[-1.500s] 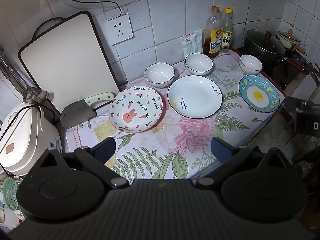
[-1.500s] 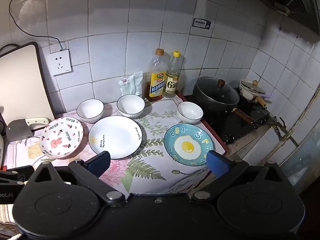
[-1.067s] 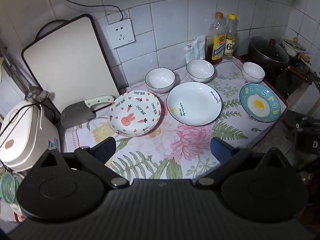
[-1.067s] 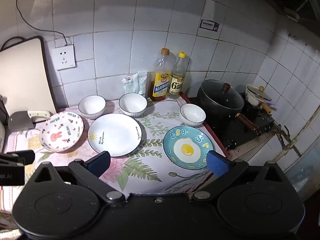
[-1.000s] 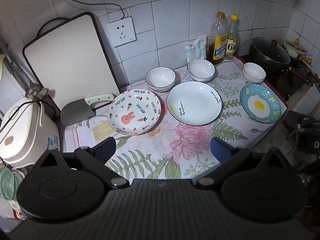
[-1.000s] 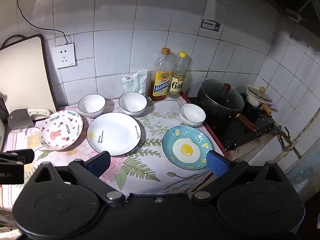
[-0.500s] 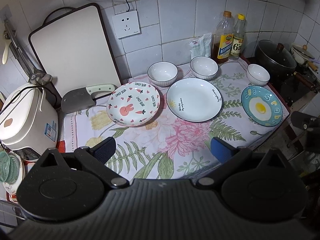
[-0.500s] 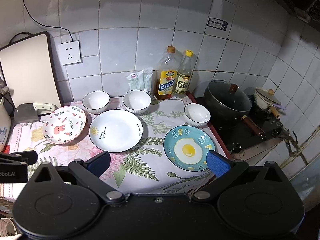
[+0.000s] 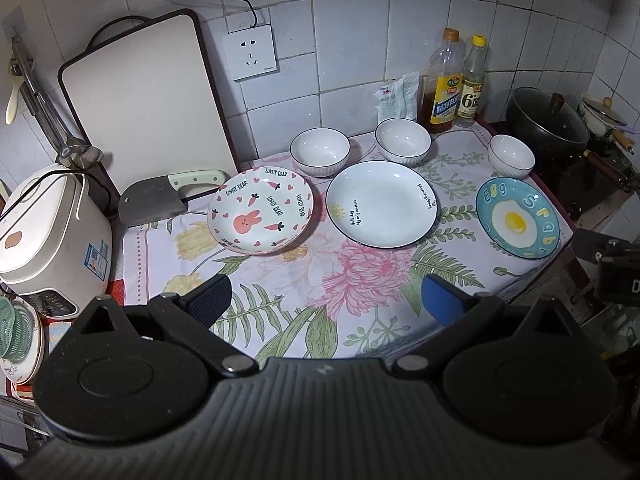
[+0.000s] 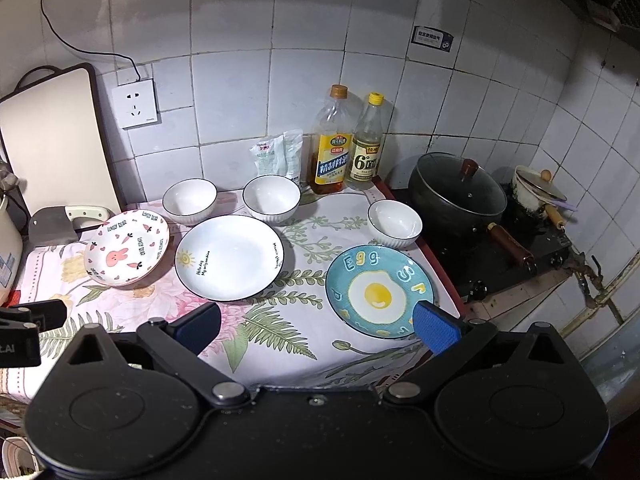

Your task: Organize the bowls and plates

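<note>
On the floral cloth lie three plates: a pink rabbit plate [image 9: 261,215] [image 10: 127,251], a white plate [image 9: 382,203] [image 10: 229,257] and a blue egg plate [image 9: 517,223] [image 10: 378,290]. Three white bowls stand behind them: left [image 9: 320,151] [image 10: 190,201], middle [image 9: 403,139] [image 10: 271,199], right [image 9: 512,156] [image 10: 395,224]. My left gripper [image 9: 326,300] is open and empty above the cloth's front edge. My right gripper [image 10: 316,328] is open and empty near the front, its right pad just in front of the egg plate.
A cleaver [image 9: 160,196] and cutting board [image 9: 148,96] stand at the back left, a rice cooker [image 9: 44,236] further left. Two bottles [image 10: 348,148] and a packet [image 10: 276,156] stand at the wall. A black pot [image 10: 460,196] sits on the stove at the right.
Both grippers have drawn back and up from the counter, so more of the wall and surroundings shows. The plates and bowls have not moved. Both grippers stay open.
</note>
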A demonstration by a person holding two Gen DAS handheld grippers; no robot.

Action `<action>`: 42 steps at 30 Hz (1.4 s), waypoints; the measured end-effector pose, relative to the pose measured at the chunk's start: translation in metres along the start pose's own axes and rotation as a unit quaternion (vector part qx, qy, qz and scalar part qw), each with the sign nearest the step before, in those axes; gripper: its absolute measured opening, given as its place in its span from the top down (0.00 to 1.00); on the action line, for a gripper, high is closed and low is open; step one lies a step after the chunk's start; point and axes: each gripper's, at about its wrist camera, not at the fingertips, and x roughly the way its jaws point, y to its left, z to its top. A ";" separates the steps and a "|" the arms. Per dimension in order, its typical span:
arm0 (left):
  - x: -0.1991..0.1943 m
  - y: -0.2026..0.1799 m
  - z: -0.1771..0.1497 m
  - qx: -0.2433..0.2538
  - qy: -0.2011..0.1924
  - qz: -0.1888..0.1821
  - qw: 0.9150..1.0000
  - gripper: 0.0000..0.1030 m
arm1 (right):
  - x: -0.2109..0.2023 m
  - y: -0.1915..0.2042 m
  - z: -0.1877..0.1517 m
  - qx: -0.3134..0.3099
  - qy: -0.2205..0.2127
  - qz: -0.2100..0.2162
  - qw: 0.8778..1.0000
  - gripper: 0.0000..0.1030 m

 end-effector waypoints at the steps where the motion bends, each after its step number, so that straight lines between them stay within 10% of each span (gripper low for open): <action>1: 0.000 0.000 -0.001 -0.001 0.000 0.000 1.000 0.00 | 0.000 -0.001 -0.001 0.000 0.000 -0.001 1.000 0.00; 42: -0.009 -0.015 -0.006 -0.023 0.006 -0.018 1.000 0.00 | 0.009 -0.027 0.000 -0.015 0.003 0.020 1.000 0.00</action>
